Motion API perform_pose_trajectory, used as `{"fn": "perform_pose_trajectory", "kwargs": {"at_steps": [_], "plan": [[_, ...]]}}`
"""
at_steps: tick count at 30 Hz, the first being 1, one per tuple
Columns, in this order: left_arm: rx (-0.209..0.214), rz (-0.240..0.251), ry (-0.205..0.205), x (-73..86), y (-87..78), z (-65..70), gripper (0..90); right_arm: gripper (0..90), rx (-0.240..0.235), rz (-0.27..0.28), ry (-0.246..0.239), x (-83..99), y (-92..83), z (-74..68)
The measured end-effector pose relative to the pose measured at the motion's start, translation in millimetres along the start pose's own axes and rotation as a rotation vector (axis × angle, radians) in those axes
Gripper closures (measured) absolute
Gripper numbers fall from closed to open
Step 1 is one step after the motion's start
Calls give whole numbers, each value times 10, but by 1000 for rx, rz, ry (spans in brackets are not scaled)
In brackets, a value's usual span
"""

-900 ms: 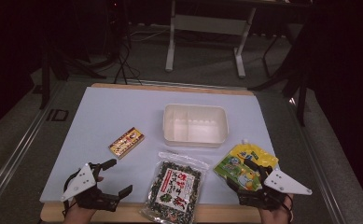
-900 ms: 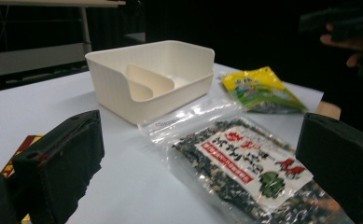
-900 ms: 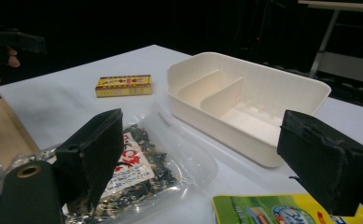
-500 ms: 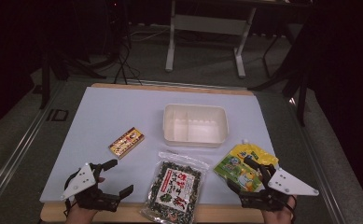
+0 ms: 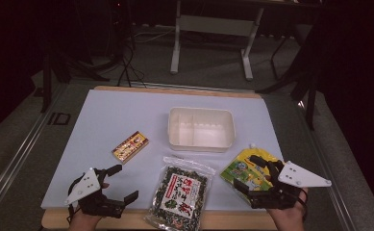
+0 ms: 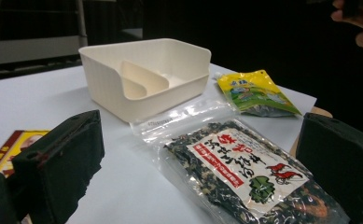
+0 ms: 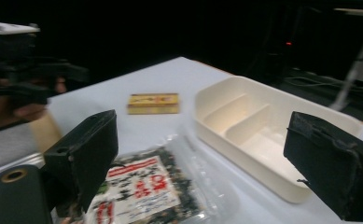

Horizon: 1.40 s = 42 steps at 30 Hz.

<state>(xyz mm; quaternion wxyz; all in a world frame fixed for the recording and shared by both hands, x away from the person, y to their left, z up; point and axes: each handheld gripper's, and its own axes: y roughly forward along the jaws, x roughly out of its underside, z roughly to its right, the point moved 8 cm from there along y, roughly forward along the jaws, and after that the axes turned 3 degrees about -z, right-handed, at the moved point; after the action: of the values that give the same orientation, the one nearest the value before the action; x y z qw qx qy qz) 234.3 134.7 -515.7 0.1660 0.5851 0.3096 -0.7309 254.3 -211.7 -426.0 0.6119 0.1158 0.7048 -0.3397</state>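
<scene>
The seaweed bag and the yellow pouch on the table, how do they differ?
The seaweed bag is clear plastic with dark contents and a white label; the yellow pouch is opaque yellow and green. The seaweed bag looks larger and lies in front of the white tray; the yellow pouch lies to the tray's right, beside the right tool. Both lie flat near the table's front edge.

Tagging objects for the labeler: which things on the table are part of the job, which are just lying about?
In play: dark snack bag, yellow-green pouch, divided white tray, with the left gripper and right gripper both open.
Lying about, likely: small red-yellow box; desk frame behind the table.
</scene>
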Motion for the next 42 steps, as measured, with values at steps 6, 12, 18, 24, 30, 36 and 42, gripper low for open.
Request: {"fn": "perform_pose_trajectory", "kwargs": {"at_steps": [6, 12, 18, 24, 30, 36, 42], "plan": [[1, -14, 7, 19, 19, 10, 11, 101, -10, -39, 3, -13, 146, 86], [5, -21, -1, 38, 31, -1, 11, 147, -40, -78, -16, 11, 402, 152], [10, -23, -6, 47, 43, -2, 11, 150, -52, -138, -10, 105, 644, 224], [9, -26, -9, 55, 43, -7, 10, 175, -84, -182, 10, 227, 834, 239], [14, -28, -5, 60, 47, 4, 11, 233, -103, -249, 31, 394, 991, 271], [18, -35, -4, 70, 58, 8, 11, 295, -119, -309, 64, 599, 1113, 300], [23, -44, -6, 82, 64, 10, 11, 313, -124, -375, 105, 808, 1217, 408]]}}
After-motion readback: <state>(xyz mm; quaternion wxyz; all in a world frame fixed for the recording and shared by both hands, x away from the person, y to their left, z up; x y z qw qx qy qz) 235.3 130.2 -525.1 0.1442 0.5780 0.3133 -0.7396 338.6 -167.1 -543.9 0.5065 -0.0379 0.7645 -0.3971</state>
